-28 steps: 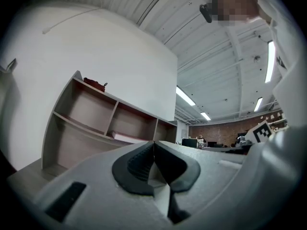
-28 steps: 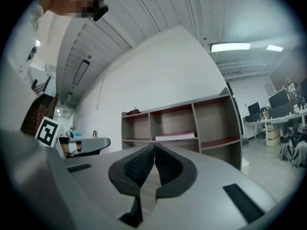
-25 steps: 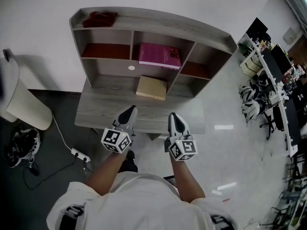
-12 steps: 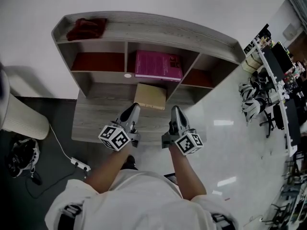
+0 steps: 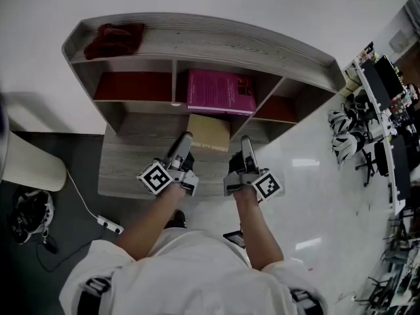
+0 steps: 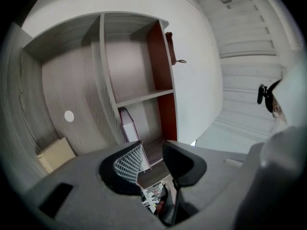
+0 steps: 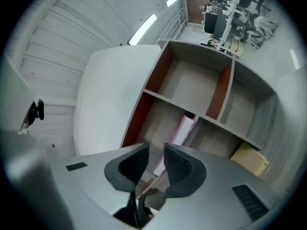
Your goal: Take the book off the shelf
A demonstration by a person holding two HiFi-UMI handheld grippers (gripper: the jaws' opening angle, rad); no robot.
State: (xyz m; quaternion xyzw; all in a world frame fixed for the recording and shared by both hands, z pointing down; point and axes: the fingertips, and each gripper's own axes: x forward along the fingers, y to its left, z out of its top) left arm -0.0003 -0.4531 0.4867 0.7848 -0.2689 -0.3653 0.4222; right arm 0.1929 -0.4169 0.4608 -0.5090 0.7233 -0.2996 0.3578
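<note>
We're facing the shelf [image 5: 197, 41], pink book [image 5: 220, 92] sitting in its middle upper compartment. Left tongs [image 5: 186, 140] & right tongs [image 5: 245, 143] are just opening, nothing betw. them, right only a crack.

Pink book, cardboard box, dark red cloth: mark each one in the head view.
pink book [image 5: 220, 92], head view, middle of its cover.
cardboard box [image 5: 209, 131], head view, middle of its top face.
dark red cloth [image 5: 117, 37], head view, middle of the crumpled bundle.
</note>
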